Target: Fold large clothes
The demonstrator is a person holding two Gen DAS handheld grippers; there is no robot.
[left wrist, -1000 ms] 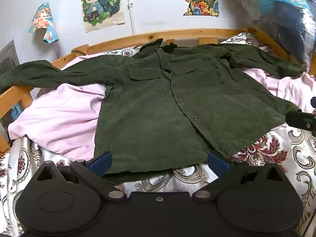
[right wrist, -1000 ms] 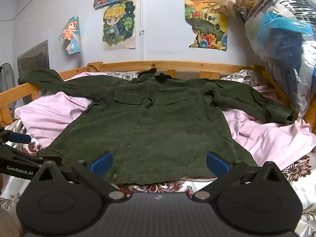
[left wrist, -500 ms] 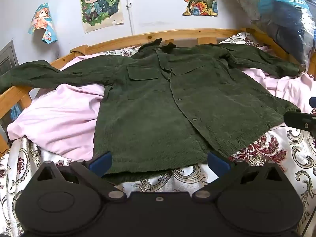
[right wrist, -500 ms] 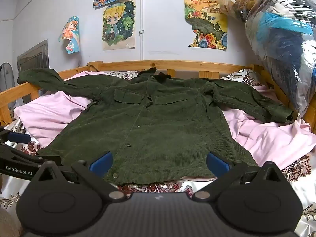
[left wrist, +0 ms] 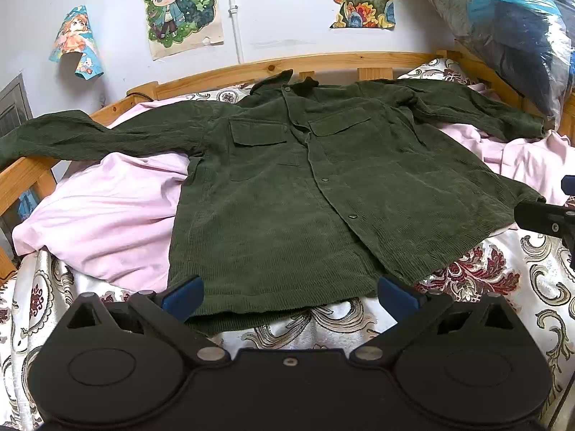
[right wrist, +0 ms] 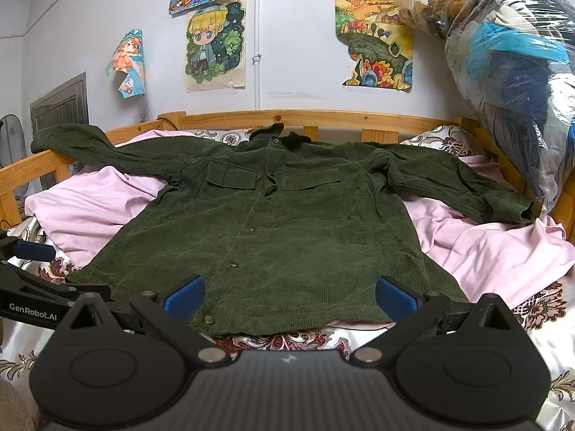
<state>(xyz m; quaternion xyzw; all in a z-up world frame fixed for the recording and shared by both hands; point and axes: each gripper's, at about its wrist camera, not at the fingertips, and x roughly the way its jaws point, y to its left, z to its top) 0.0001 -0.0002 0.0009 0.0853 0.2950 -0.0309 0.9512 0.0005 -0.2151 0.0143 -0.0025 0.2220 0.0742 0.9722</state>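
A dark green corduroy shirt (left wrist: pixel 305 197) lies spread flat, front up and buttoned, on the bed, collar at the far side and both sleeves stretched out. It also shows in the right wrist view (right wrist: pixel 273 230). My left gripper (left wrist: pixel 289 292) is open and empty, just above the shirt's near hem. My right gripper (right wrist: pixel 289 292) is open and empty, also at the near hem. The left sleeve (left wrist: pixel 90 140) hangs over the wooden bed rail. The right sleeve (right wrist: pixel 467 186) lies on the pink sheet.
A pink sheet (left wrist: pixel 107 208) lies under the shirt on a patterned bedspread (left wrist: pixel 485 287). A wooden bed rail (right wrist: pixel 323 118) runs along the far side. A plastic bag of clothes (right wrist: pixel 510 54) hangs at the right. Posters cover the wall.
Both grippers stay open and hold almost still; the left wrist view has drifted very slightly. The shirt has not moved.
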